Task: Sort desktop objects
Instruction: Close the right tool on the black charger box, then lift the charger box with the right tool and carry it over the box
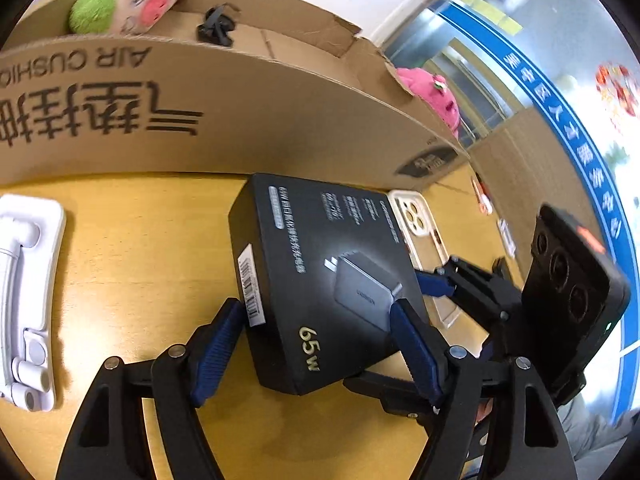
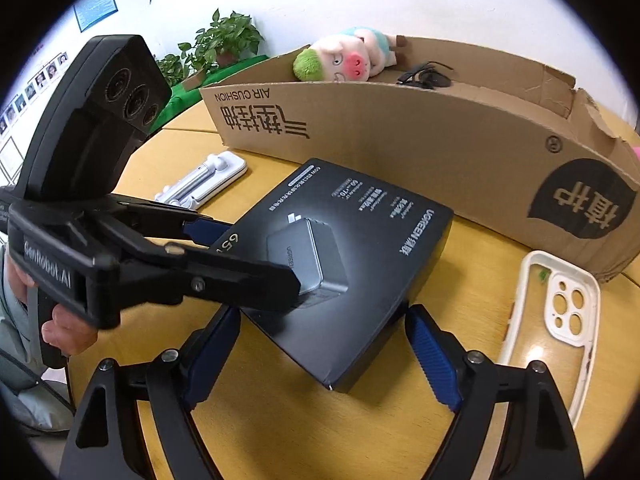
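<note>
A black charger box (image 1: 320,264) marked 65W lies on the yellow table (image 1: 140,248), in front of a long cardboard carton (image 1: 240,120). My left gripper (image 1: 318,304) straddles the box's near end, and its blue pads (image 1: 220,340) sit against the two sides. The right wrist view shows the same grip (image 2: 260,256) on the box (image 2: 360,248) from the left. My right gripper (image 2: 324,312) stands open around the box's nearest corner, with both pads close to its edges. A hand (image 2: 68,336) holds the left gripper's handle.
A white folding phone stand (image 1: 28,280) lies left of the box. A white phone case (image 2: 560,320) lies to its right, near the carton (image 2: 440,152). A plush pig (image 2: 340,60) and a black earpiece (image 2: 428,76) are inside the carton. A pink plush (image 1: 436,96) sits behind its corner.
</note>
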Available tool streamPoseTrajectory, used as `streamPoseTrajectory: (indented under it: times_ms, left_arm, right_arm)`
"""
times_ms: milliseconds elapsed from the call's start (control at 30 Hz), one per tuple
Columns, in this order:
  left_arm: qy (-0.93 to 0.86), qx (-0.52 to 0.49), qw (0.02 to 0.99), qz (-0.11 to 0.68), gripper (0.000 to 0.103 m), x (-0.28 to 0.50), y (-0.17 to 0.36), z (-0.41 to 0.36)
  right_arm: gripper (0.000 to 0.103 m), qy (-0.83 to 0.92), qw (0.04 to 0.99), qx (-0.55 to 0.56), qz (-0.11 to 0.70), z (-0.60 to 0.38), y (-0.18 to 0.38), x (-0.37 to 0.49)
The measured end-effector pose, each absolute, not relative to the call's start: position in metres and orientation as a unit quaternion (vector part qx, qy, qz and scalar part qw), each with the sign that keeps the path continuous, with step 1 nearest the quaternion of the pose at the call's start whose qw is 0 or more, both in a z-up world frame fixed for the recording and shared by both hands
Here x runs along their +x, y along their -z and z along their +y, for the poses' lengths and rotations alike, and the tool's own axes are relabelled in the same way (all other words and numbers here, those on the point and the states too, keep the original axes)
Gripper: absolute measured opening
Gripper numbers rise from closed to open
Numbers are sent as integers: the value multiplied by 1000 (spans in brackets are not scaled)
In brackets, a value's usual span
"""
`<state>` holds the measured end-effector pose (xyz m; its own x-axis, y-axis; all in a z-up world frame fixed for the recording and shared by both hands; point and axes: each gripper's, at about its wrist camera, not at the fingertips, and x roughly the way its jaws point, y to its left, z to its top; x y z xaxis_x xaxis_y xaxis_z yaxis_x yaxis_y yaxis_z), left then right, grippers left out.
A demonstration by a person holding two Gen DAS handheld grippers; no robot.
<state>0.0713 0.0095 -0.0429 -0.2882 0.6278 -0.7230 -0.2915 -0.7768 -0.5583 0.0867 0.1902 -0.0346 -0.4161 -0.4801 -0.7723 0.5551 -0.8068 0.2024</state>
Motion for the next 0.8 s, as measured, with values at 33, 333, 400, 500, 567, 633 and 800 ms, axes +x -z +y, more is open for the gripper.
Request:
streamPoseTrajectory:
  times_ms: [33, 333, 400, 500, 567, 633, 800]
  left_arm:
    - [-788, -519, 285, -170, 79, 67, 43, 7]
    - [-806, -506, 272, -142, 77, 70, 38, 11]
    - [-812, -501, 267, -137, 77, 75, 31, 10]
    - [-825, -485, 260, -128, 69, 81, 4, 4]
    - [-841, -458, 260, -122, 69, 82, -24, 1]
    - [-857, -425, 266, -116, 69, 81, -57, -1]
    - [-884, -361, 284, -88, 69, 59, -128, 7]
  right_arm:
    - [84, 840, 308, 445, 42, 189, 35, 85]
    - [74, 854, 275, 437, 64, 180, 38, 90]
    - [73, 860, 271, 427, 68, 177, 34, 95]
    - [72, 872, 270, 402, 72, 175, 18, 101]
    - [72, 881, 267, 382, 74, 175, -2, 101]
    - [72, 893, 265, 356, 77, 175, -30, 98]
    - [72, 916, 258, 283, 117, 179, -103, 76]
